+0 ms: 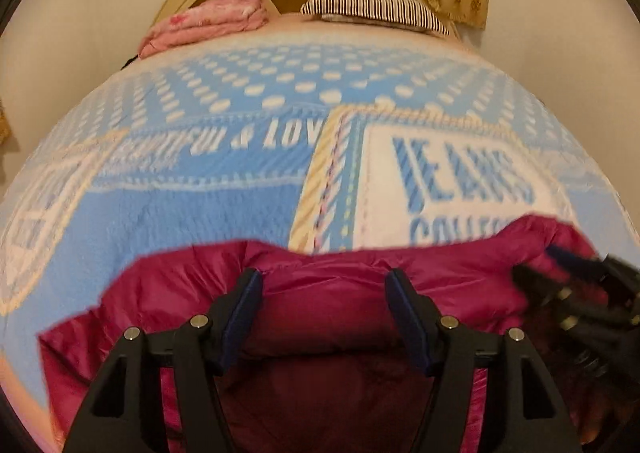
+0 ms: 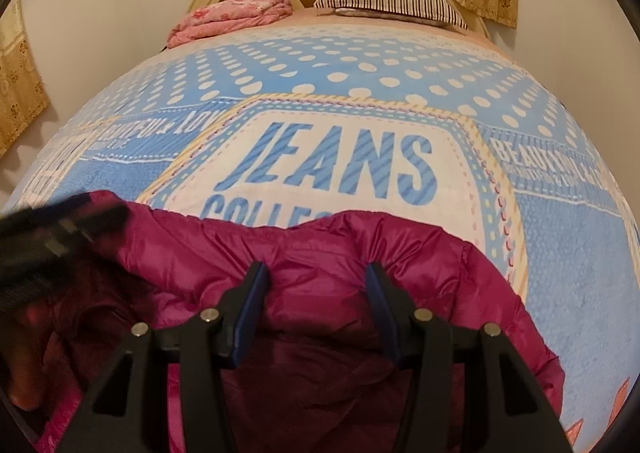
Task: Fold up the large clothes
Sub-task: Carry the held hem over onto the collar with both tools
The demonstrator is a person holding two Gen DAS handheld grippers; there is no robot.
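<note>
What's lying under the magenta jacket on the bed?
The magenta jacket rests on the blue "JEANS" blanket, covering its lower lettering. Anything else beneath is hidden.

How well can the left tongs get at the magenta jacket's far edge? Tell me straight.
Probably yes. The left tongs stand open right over the magenta jacket, its far edge just past the fingertips with nothing between. The right tongs work farther right, out of the way.
</note>
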